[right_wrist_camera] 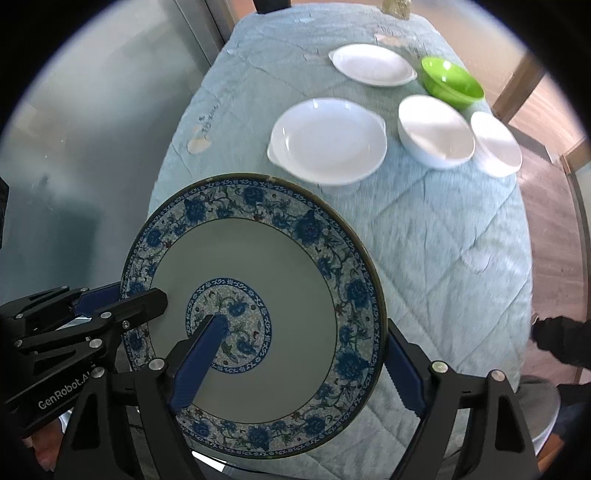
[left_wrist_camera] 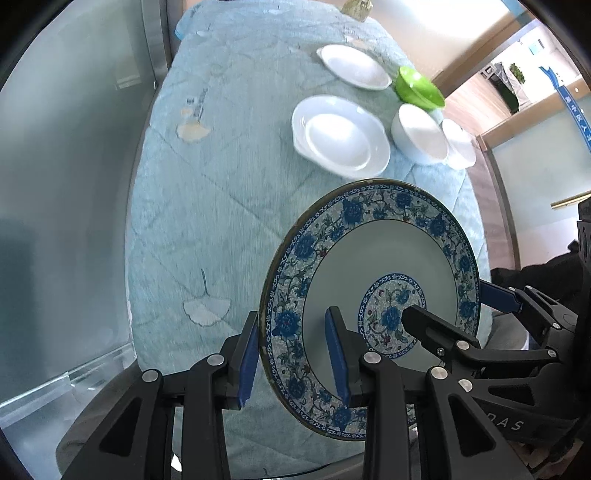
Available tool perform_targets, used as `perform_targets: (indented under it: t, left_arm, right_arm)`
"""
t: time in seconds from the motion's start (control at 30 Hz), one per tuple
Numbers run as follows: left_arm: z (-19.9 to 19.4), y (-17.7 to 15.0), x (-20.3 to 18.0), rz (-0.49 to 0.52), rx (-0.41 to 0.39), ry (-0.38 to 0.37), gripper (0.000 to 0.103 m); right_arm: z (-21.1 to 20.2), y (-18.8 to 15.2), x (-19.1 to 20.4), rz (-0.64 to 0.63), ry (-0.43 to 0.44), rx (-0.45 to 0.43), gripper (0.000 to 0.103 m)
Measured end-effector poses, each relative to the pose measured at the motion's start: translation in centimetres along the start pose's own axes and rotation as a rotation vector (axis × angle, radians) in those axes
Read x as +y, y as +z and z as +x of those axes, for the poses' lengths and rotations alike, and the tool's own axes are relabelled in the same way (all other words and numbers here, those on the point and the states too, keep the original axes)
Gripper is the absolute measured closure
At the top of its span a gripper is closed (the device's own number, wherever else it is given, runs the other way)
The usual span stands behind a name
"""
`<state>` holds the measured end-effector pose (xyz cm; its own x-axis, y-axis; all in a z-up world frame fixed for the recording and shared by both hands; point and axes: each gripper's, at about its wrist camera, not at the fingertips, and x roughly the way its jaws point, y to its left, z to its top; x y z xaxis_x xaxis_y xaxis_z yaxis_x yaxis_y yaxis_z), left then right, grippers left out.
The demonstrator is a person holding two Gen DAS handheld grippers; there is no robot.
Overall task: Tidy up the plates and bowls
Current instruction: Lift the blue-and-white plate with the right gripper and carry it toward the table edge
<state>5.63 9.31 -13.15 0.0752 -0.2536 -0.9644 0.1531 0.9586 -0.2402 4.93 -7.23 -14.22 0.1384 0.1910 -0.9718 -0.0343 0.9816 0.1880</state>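
A large blue-and-white floral plate [left_wrist_camera: 384, 258] [right_wrist_camera: 258, 258] is held tilted above the near end of the table. My left gripper [left_wrist_camera: 293, 349] is shut on its left rim, one finger in front, one behind. My right gripper [right_wrist_camera: 306, 354] is shut on its right rim; it shows in the left wrist view [left_wrist_camera: 454, 306] too. Farther along the table lie a white handled dish [right_wrist_camera: 328, 142], a white oval plate [right_wrist_camera: 373, 64], a green bowl [right_wrist_camera: 452, 83] and two white bowls [right_wrist_camera: 436, 131] [right_wrist_camera: 496, 144].
The table wears a light blue quilted cloth [right_wrist_camera: 424, 240] with worn patches. A frosted glass wall [left_wrist_camera: 66, 184] runs along the left. Wooden floor [right_wrist_camera: 546, 221] shows on the right. A small object [right_wrist_camera: 397, 7] stands at the table's far end.
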Motion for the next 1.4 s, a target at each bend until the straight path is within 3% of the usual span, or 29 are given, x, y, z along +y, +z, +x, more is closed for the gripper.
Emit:
perform_targets:
  t: [0.37, 0.63, 1.13, 1.4]
  left_arm:
    - [6.8, -2.2, 2.0, -0.001, 0.052, 0.005, 0.072]
    - [9.5, -2.1, 3.2, 0.000, 0.039, 0.004, 0.073]
    - [12.0, -1.3, 2.9, -0.018, 0.043, 0.018, 0.073]
    - [11.1, -1.3, 2.6, -0.011, 0.041, 0.021, 0.073]
  right_arm:
    - [6.2, -4.0, -0.4, 0.075, 0.018, 0.029, 0.018]
    - [9.3, -3.8, -0.3, 0.093, -0.004, 0.001, 0.018]
    - [12.2, -3.2, 0.3, 0.087, -0.031, 0.007, 0.020]
    - [11.7, -3.9, 0.1, 0.075, -0.001, 0.008, 0.019]
